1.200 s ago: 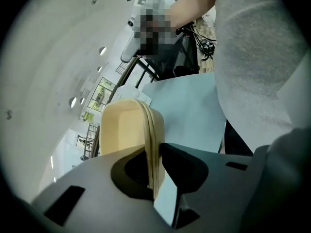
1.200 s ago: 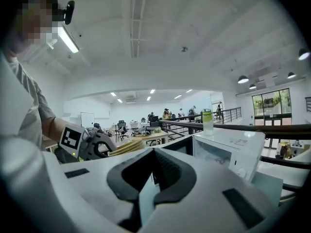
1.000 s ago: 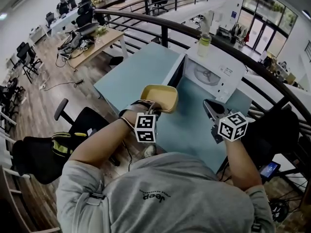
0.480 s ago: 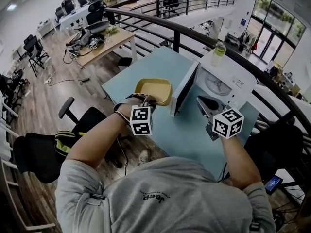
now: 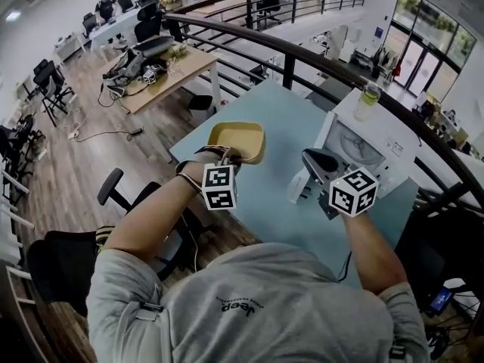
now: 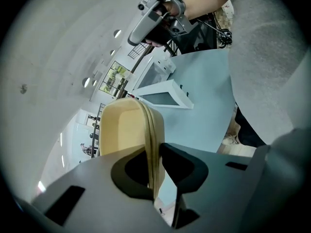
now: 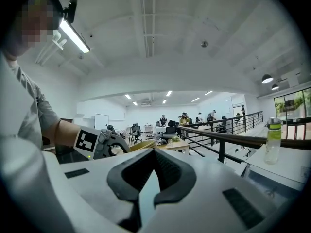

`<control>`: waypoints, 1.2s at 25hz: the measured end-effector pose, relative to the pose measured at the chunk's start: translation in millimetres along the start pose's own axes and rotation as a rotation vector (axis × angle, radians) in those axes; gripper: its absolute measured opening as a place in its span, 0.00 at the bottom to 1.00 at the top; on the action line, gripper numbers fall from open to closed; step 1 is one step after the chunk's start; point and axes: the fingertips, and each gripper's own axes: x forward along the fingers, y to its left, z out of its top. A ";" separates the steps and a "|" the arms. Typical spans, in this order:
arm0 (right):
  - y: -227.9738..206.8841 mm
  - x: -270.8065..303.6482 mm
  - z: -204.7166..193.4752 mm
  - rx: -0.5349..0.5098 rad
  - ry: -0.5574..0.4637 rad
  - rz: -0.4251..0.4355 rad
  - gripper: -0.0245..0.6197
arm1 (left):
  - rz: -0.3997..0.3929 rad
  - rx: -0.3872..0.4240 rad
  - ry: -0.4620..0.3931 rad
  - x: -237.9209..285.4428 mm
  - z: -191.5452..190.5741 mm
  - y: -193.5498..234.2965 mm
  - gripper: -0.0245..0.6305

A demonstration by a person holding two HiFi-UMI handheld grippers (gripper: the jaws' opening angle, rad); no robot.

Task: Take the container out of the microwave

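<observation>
The yellow container (image 5: pixel 237 141) hangs over the blue-green table (image 5: pixel 287 127), left of the white microwave (image 5: pixel 386 153). My left gripper (image 5: pixel 227 157) is shut on its near rim. In the left gripper view the container's wall (image 6: pixel 124 130) stands clamped edge-on between the dark pads of the left gripper (image 6: pixel 153 171). My right gripper (image 5: pixel 311 157) hovers in front of the microwave's open door (image 5: pixel 300 186), shut with nothing in it. In the right gripper view its tips (image 7: pixel 154 152) meet, and the container (image 7: pixel 143 144) shows just beyond them.
A green-tinted bottle (image 5: pixel 368 97) stands on top of the microwave. A dark railing (image 5: pixel 302 51) runs behind the table. An office chair (image 5: pixel 128 195) sits at the table's left edge. Desks and people fill the lower floor beyond.
Both grippers have moved left, away from the microwave, with the container still held in the left one. The microwave and its door now lie farther right in the head view.
</observation>
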 end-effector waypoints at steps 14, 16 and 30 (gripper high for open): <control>-6.8 144.6 12.9 0.025 0.037 -0.028 0.06 | -0.015 -0.004 -0.036 59.0 -101.2 68.1 0.15; -5.8 161.1 12.2 0.026 0.046 -0.027 0.06 | -0.022 -0.010 -0.037 67.0 -112.5 69.8 0.15; -4.2 251.6 -16.8 0.055 0.102 -0.033 0.06 | -0.076 -0.015 0.009 122.1 -188.0 60.5 0.15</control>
